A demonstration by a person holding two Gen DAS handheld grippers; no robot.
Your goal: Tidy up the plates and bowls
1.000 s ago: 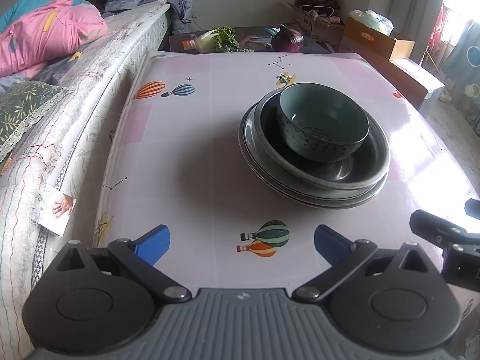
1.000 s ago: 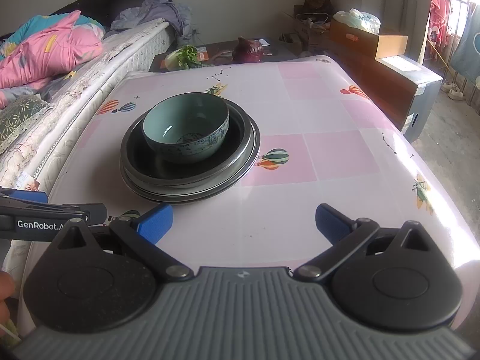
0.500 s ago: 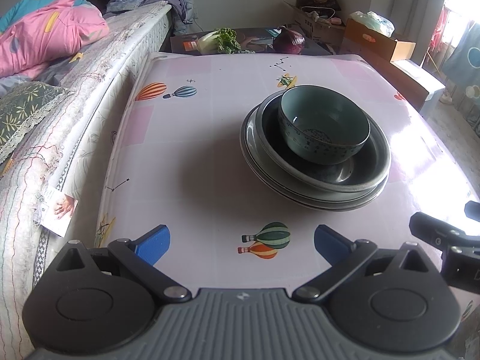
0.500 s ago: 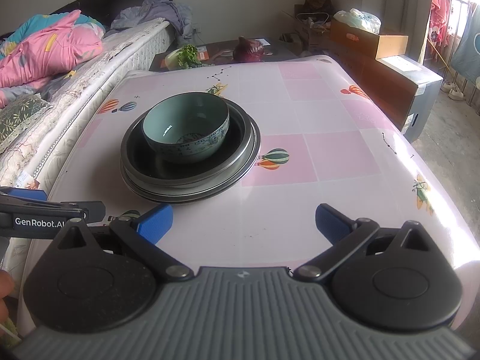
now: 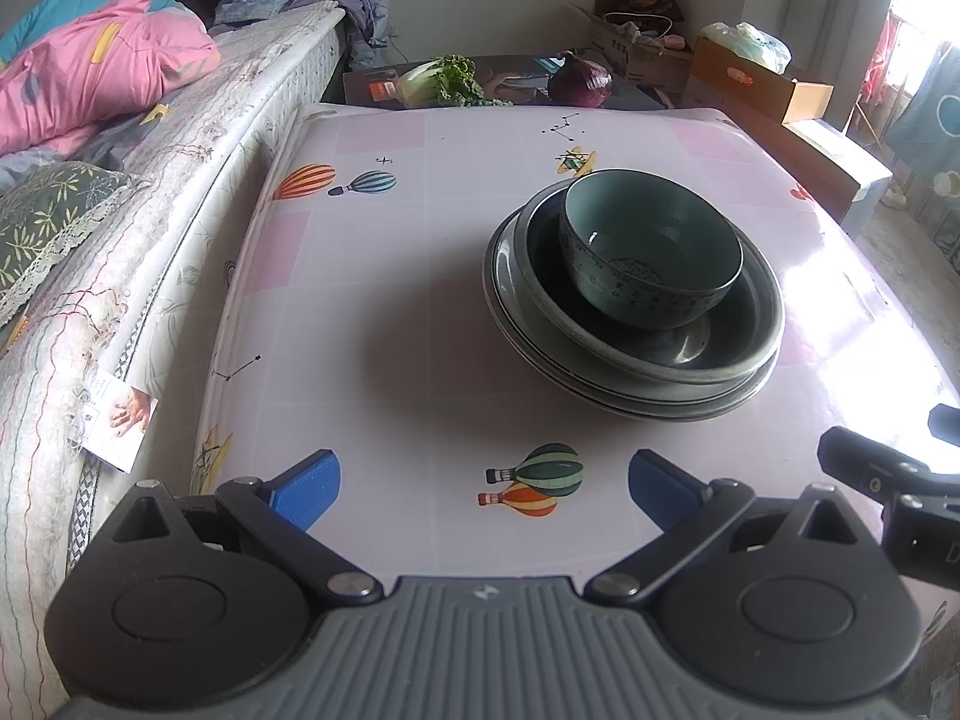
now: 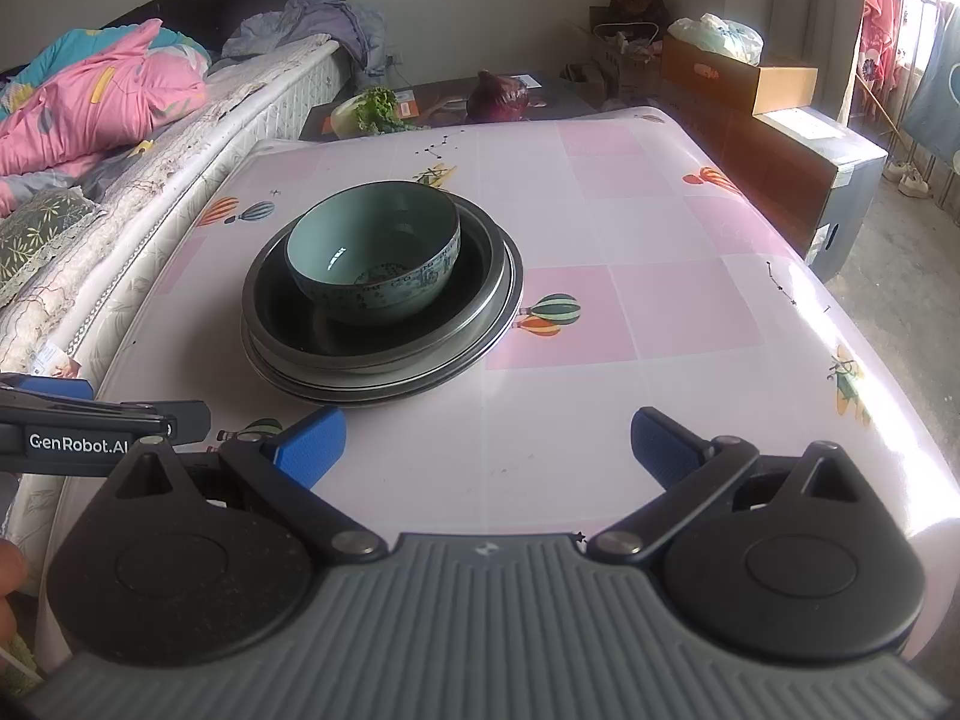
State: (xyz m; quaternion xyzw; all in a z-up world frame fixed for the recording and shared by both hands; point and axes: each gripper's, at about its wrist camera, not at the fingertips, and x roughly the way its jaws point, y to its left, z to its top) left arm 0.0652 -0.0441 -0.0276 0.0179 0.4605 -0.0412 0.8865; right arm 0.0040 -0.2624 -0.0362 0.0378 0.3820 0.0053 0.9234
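**Stacked dishes on a balloon-print table in a bedroom**

A table (image 6: pixel 660 312) covered in a glossy pink-and-white checked cloth printed with hot-air balloons fills the middle of a bedroom, its left edge pressed up against a mattress (image 5: pixel 198 192) heaped with a pink quilt (image 5: pixel 102 78) and a leaf-patterned pillow (image 5: pixel 48 216). A paper tag (image 5: pixel 120 420) hangs from the mattress side. Beyond the far end of the table, a low dark surface holds a leafy green cabbage (image 5: pixel 441 81) and a purple cabbage (image 5: pixel 579 81). Cardboard boxes (image 6: pixel 738 75) line the right-hand wall, one topped with a plastic bag, and daylight from a window on the right glares off the cloth near that edge.

A teal bowl (image 6: pixel 375 255) with a patterned outer wall sits upright inside a dark, deep plate (image 6: pixel 480 276), which in turn rests on wider grey plates (image 5: pixel 510 324) stacked beneath it. The stack stands near the centre of the table, ahead of both tools and touched by neither.

The left gripper (image 5: pixel 483 486) hovers over the near edge of the table, its blue-padded fingers (image 5: pixel 309 489) spread wide with nothing between them. The right gripper (image 6: pixel 486 441) is likewise spread wide and empty, well short of the plates. In each wrist view the other tool's black frame pokes in from the side, and part of a hand (image 6: pixel 9 588) shows at the left border of the right wrist view.
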